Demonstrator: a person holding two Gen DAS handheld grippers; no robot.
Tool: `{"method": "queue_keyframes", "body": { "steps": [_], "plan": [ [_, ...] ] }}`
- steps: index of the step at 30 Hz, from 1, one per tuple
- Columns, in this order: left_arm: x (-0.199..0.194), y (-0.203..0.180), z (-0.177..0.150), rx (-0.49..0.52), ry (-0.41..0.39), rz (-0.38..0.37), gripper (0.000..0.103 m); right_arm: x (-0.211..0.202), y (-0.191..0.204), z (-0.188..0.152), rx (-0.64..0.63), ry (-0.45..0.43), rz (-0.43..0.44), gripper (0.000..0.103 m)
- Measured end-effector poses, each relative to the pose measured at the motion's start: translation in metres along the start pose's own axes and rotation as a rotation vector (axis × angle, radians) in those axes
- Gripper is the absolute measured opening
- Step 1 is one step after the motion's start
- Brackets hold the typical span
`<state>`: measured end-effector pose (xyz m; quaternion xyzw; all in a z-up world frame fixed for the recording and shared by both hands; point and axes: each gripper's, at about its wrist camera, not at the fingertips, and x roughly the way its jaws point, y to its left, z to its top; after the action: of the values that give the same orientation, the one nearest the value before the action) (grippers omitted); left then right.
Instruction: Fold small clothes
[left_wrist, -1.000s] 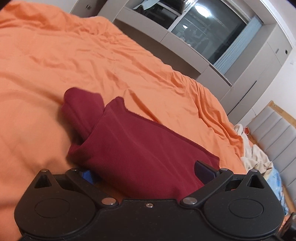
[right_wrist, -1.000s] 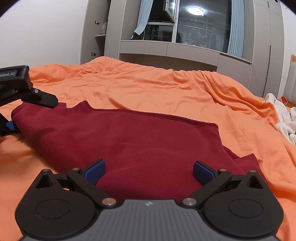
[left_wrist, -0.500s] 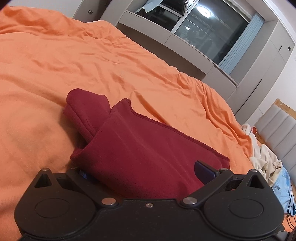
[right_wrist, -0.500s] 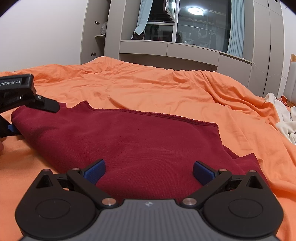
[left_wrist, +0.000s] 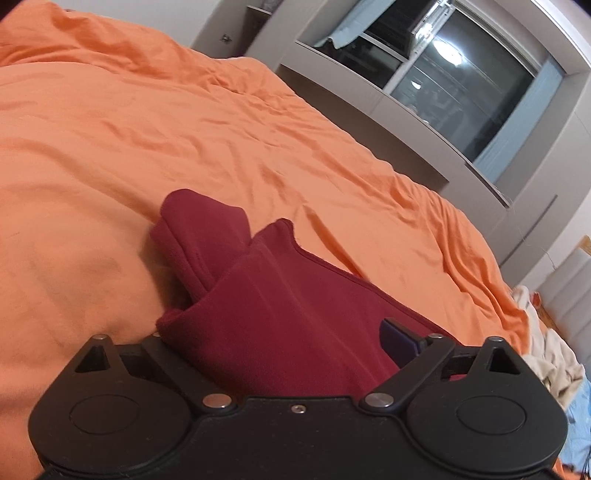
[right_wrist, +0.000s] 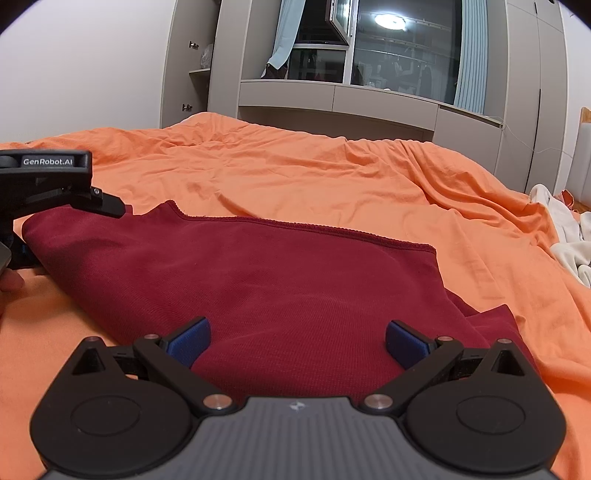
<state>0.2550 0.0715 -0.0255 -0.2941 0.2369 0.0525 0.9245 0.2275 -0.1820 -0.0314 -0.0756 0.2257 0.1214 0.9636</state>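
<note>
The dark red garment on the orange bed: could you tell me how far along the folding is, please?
Done: the dark red garment lies spread flat on the orange bedcover. In hand: the left gripper straddles its left edge, jaws just closing; the right gripper is open over the near hem. Left: every fold.

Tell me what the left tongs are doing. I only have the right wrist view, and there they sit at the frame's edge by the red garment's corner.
Observer: The left tongs have the red garment between their jaws. The jaws have just been closing but stand wide and are not pinching.
Operator: Are both pads on the cloth?
Observer: One blue pad shows above it. The other is hidden by the cloth.
Operator: Is there anything past that corner?
Observer: A bunched sleeve sticks out onto the orange bedcover.
</note>
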Motion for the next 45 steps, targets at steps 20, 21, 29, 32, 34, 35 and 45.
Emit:
{"method": "queue_keyframes", "body": {
  "steps": [20, 21, 29, 32, 34, 35, 45],
  "plan": [
    [0.013, -0.046, 0.019, 0.175, -0.012, 0.045, 0.019, -0.033, -0.052, 0.019, 0.131, -0.020, 0.013, 0.103],
    [0.013, -0.054, 0.021, 0.204, -0.009, 0.034, 0.018, -0.038, -0.061, 0.023, 0.134, -0.040, -0.016, 0.103],
    [0.010, -0.152, 0.010, 0.549, 0.048, -0.135, 0.014, -0.063, -0.144, 0.028, 0.305, -0.102, -0.233, 0.103],
    [0.006, -0.187, -0.010, 0.628, 0.071, -0.213, 0.014, -0.069, -0.175, 0.021, 0.402, -0.097, -0.276, 0.103],
    [0.004, -0.205, -0.026, 0.667, 0.096, -0.264, 0.014, -0.073, -0.194, 0.016, 0.448, -0.092, -0.305, 0.103],
    [0.003, -0.214, -0.036, 0.687, 0.112, -0.289, 0.013, -0.074, -0.202, 0.012, 0.468, -0.089, -0.315, 0.103],
    [0.005, -0.233, -0.118, 0.916, 0.268, -0.357, 0.020, -0.063, -0.225, 0.002, 0.561, -0.044, -0.249, 0.103]
  ]
}}
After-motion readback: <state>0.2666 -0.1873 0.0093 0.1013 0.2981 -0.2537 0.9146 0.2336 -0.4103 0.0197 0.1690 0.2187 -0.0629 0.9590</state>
